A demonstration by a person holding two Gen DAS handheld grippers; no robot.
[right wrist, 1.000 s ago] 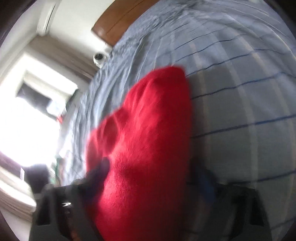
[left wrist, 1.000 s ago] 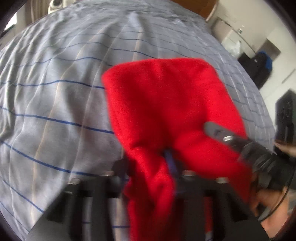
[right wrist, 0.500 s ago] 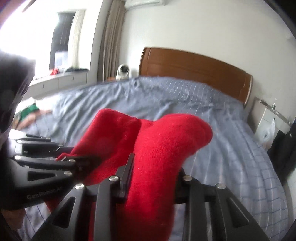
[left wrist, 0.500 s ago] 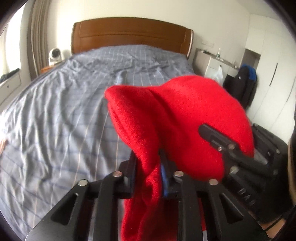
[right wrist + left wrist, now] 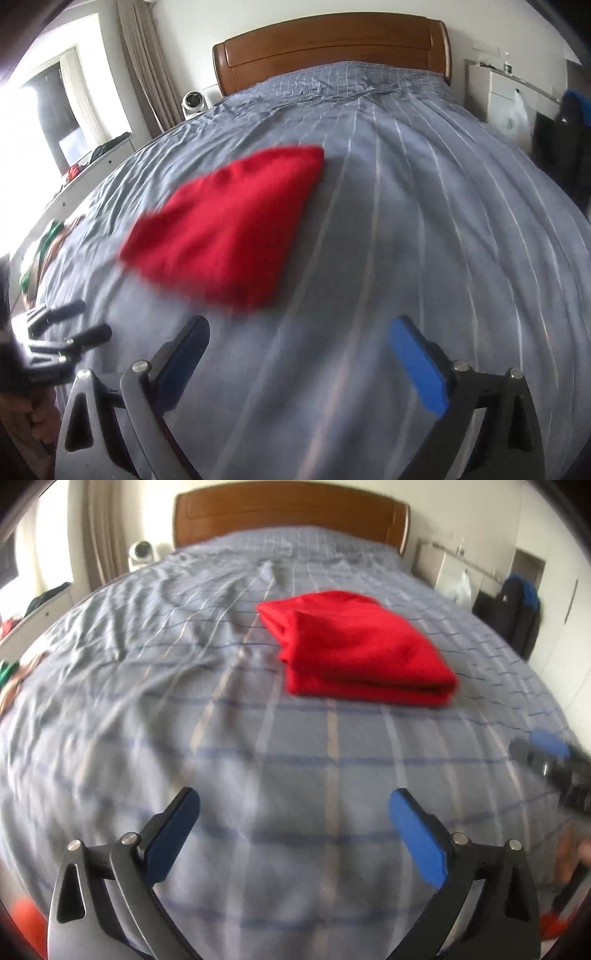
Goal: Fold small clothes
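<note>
My left tool (image 5: pixel 295 808) and right tool (image 5: pixel 299 336) have just spread wide, empty; the folded red fleece garment (image 5: pixel 354 650) lies on the blue-checked bed (image 5: pixel 147 701).

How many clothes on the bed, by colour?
Red folded garment: 1
Green item at the bed's left edge, partly hidden: 1
Total: 2
</note>
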